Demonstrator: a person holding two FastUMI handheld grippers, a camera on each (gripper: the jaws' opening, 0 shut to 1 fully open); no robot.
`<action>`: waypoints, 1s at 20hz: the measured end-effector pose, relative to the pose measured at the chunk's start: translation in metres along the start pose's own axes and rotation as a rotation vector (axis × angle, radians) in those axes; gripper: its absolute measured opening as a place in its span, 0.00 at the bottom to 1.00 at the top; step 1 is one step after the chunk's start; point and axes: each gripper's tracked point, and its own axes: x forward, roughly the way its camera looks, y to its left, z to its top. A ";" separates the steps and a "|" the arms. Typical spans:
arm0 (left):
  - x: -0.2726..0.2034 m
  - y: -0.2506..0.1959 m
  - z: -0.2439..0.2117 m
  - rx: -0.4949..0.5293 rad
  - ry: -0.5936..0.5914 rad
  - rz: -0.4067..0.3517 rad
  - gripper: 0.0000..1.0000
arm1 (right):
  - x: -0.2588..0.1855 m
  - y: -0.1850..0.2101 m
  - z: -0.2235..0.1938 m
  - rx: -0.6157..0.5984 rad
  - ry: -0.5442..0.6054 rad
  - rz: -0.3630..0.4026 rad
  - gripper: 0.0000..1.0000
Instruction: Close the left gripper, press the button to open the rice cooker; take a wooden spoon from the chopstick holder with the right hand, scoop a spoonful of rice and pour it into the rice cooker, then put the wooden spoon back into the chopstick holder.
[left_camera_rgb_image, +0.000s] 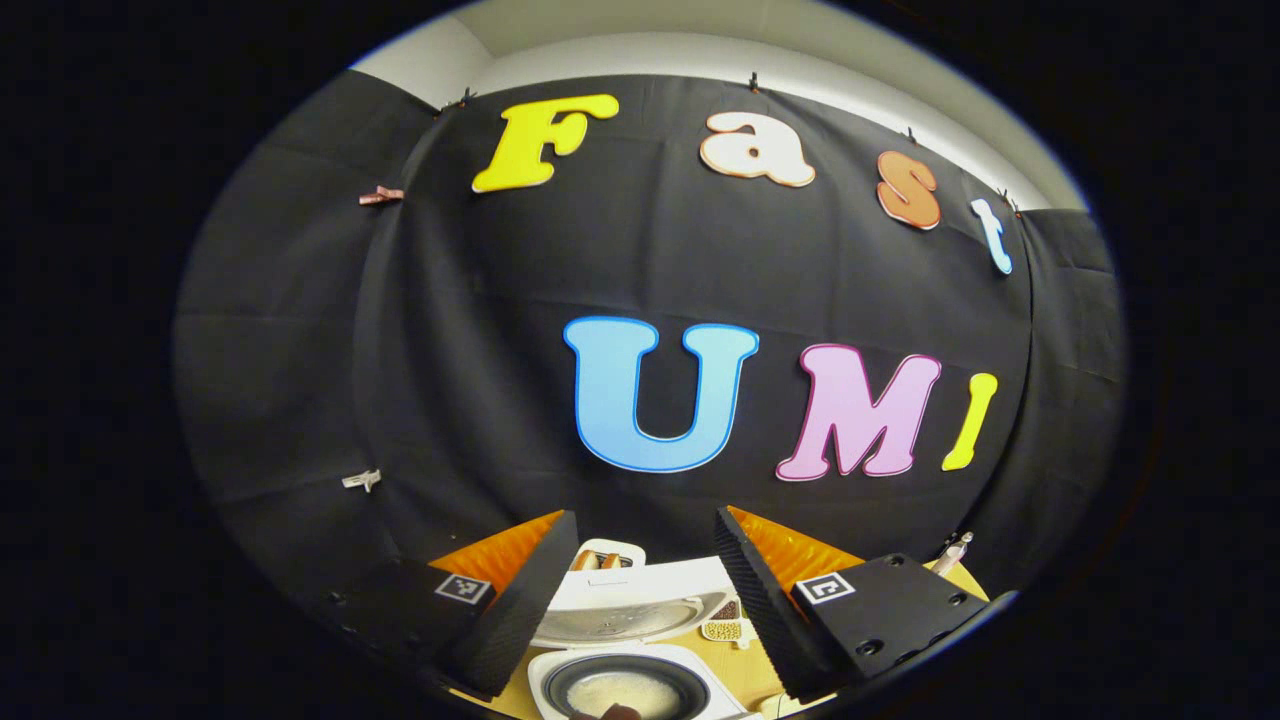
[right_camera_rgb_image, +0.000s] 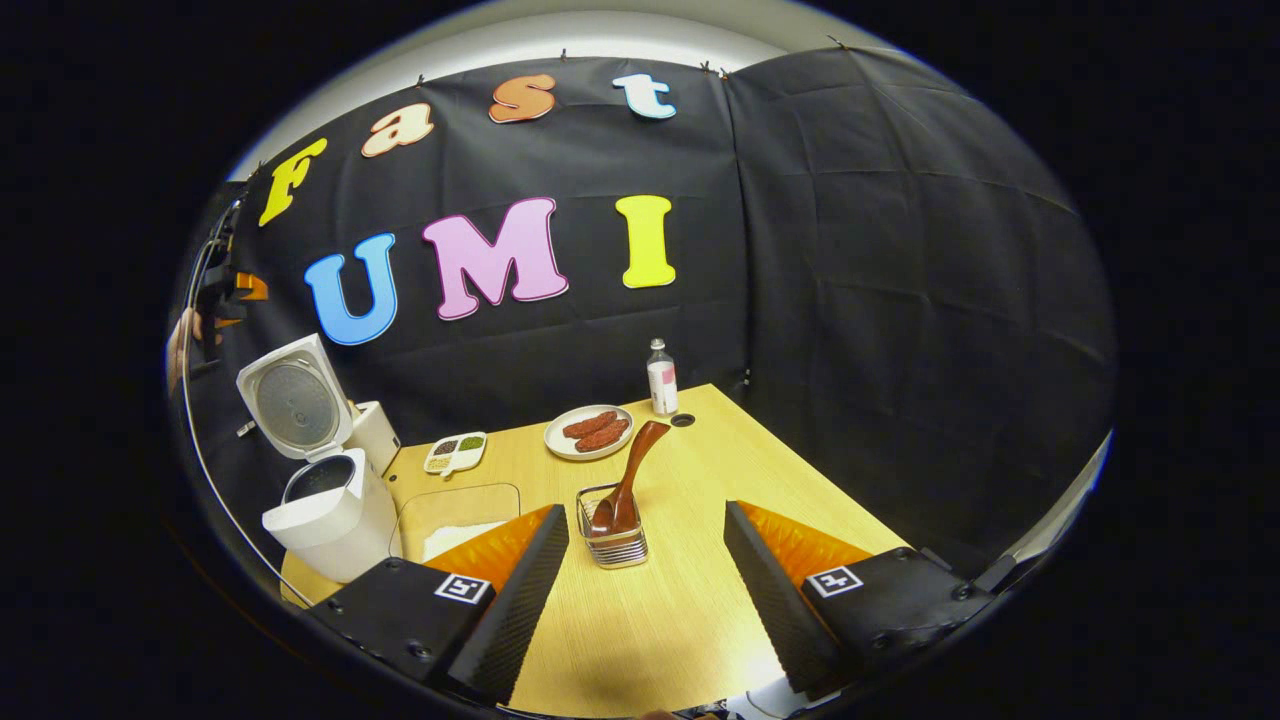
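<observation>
Both tools agape: left tool (left_camera_rgb_image: 645, 610) above rice cooker (left_camera_rgb_image: 625, 685), right tool (right_camera_rgb_image: 645, 590) facing wooden spoon (right_camera_rgb_image: 628, 480).

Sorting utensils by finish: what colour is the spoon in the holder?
Dark reddish-brown wooden spoon, clearest in the right gripper view.

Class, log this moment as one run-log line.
rice cooker: lid open | wooden spoon: in chopstick holder | left gripper: open | right gripper: open, empty
</observation>
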 end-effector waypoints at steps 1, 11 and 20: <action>0.018 0.005 -0.007 0.011 0.015 0.006 0.95 | -0.002 0.002 -0.001 -0.010 0.000 -0.005 0.99; 0.079 0.038 -0.085 0.011 0.239 0.050 0.95 | -0.001 0.016 -0.020 -0.003 0.048 -0.024 0.99; 0.013 0.015 -0.113 -0.022 0.325 0.056 0.99 | 0.045 0.068 -0.012 -0.071 0.030 0.139 0.99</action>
